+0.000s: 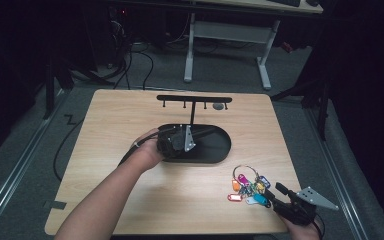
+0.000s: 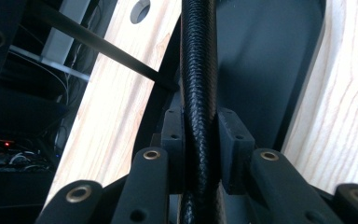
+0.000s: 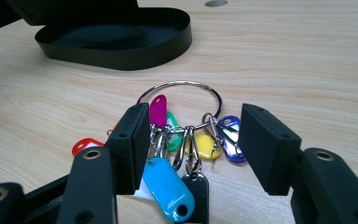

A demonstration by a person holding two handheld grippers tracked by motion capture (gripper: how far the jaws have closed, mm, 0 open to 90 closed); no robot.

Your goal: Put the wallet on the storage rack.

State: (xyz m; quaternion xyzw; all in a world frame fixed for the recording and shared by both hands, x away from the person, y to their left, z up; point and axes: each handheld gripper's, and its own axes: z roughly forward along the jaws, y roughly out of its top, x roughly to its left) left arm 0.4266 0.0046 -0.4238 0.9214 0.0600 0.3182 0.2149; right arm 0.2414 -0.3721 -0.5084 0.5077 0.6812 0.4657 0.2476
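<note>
Wooden table (image 1: 130, 200): left gripper (image 1: 172, 142) is clamping the stand's braided post (image 2: 198, 93); right gripper (image 3: 193, 149), jaws parted, is straddling the key ring (image 3: 182, 100) at five o'clock; advisably closing squarely on the ring.

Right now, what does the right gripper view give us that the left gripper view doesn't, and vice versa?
Right gripper view alone: the key ring with coloured tags, lying flat on the table between the right gripper's open jaws, untouched. Left gripper view alone: the left gripper shut on a black braided cable, plus the stand's thin rod. Both share: the black oval tray and the wooden table.
</note>
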